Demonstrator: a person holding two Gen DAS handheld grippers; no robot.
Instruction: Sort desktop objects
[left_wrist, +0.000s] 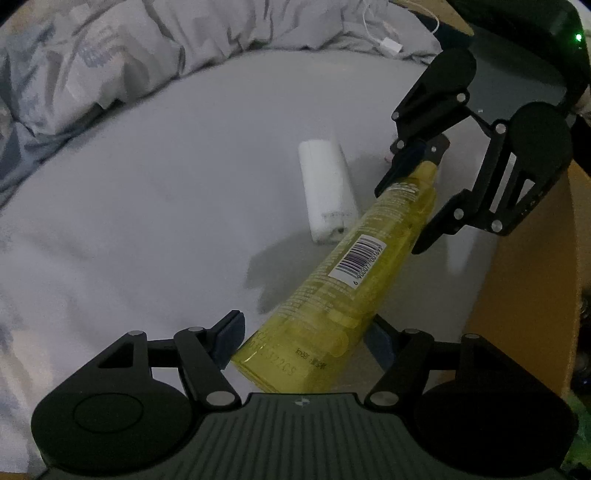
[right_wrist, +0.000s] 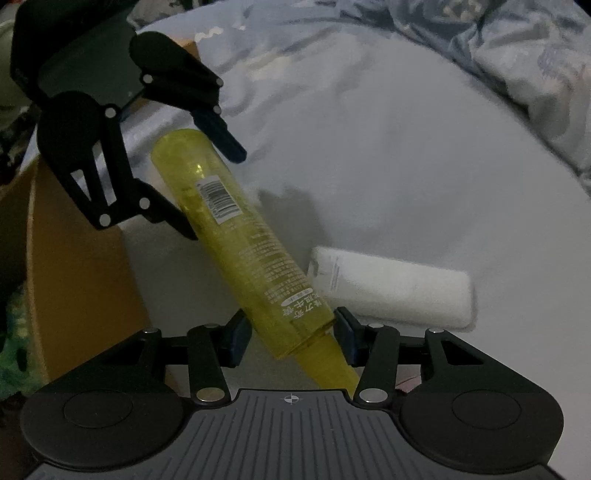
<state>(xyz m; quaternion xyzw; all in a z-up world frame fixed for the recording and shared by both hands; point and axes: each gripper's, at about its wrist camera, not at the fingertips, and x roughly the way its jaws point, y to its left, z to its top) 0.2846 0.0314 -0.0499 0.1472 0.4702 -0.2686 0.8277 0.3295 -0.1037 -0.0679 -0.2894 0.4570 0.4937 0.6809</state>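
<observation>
A crumpled grey-blue duvet is bunched along the far edge of a pale sheet (a white cable lies on it).

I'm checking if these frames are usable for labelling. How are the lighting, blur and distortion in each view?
Left wrist: dim, bluish, fisheye-curved edges; barcode on the yellow bottle stays sharp, and the white roll looks soft. Right wrist: equally dim; the bottle's label text is legible, with a soft shadow behind it on the sheet.
</observation>
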